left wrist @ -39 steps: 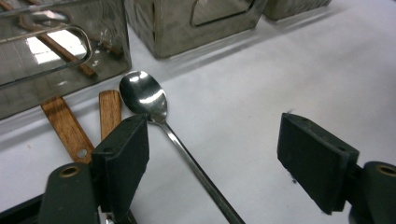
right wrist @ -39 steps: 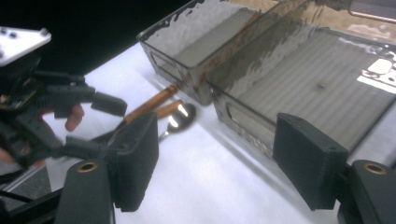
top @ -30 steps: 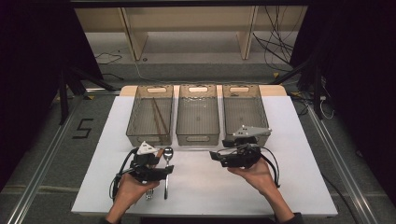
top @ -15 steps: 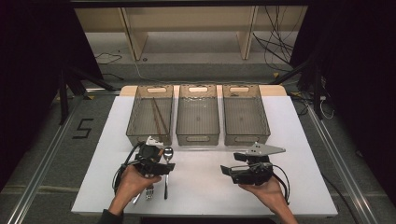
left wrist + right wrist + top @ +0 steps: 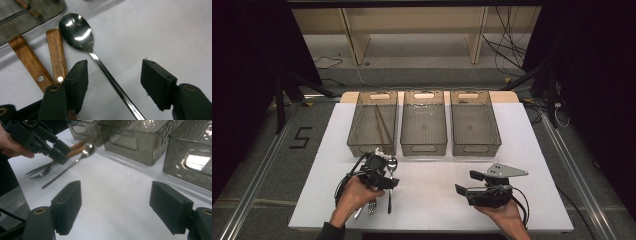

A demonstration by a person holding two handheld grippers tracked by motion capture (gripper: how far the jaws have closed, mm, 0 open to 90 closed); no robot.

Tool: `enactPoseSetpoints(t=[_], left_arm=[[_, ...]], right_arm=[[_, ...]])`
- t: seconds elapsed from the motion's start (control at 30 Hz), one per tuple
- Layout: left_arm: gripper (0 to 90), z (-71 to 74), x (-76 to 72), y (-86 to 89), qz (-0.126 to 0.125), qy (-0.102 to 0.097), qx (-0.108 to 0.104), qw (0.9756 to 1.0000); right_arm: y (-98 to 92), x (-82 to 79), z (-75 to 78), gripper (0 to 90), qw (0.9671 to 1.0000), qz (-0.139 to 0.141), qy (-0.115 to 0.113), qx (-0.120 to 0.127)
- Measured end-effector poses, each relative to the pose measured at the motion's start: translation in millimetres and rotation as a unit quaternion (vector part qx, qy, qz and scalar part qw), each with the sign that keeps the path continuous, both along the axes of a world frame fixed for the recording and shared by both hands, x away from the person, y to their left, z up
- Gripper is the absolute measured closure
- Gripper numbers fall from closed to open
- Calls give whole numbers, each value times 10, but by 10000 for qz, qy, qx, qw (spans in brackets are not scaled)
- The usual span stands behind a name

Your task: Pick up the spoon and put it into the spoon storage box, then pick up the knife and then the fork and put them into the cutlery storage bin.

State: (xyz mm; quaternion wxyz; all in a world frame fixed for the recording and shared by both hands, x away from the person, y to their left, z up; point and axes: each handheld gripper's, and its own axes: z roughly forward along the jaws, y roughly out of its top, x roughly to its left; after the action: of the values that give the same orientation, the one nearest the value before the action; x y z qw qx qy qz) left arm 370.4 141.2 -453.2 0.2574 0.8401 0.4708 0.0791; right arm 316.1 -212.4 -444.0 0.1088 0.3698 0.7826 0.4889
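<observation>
Fingers of the left gripper (image 5: 113, 82) spread but just been narrowing astride the spoon (image 5: 77, 31) handle, untouched, while the right gripper (image 5: 123, 207) gapes wide over bare table (image 5: 112, 195).

the high view is soft and low in detail, with the white table (image 5: 432, 200) brightly and evenly lit from above while the room at both sides and along the top falls into near black. in the left gripper view the spoon (image 5: 76, 31) bowl is sharp and carries bright glare spots, the black jaws at the bottom edge are dark and a little soft, and faint shadows lie under the handles. in the right gripper view the table glares pale, the clear bins (image 5: 140, 137) glint with mottled highlights, and the far corner is dim.
</observation>
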Motion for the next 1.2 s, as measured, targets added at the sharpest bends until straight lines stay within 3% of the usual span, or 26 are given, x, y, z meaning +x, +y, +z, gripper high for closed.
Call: enactPoseSetpoints(t=[0.77,1.2], left_arm=[[438,-124,85,-47,-94,279,209,9993],[510,-183,125,-77,-76,304,340,9989]], right_arm=[[-118,-92,-101,264,9998,-173,102,35],[-106,-83,-105,266,9998,-156,137,40]])
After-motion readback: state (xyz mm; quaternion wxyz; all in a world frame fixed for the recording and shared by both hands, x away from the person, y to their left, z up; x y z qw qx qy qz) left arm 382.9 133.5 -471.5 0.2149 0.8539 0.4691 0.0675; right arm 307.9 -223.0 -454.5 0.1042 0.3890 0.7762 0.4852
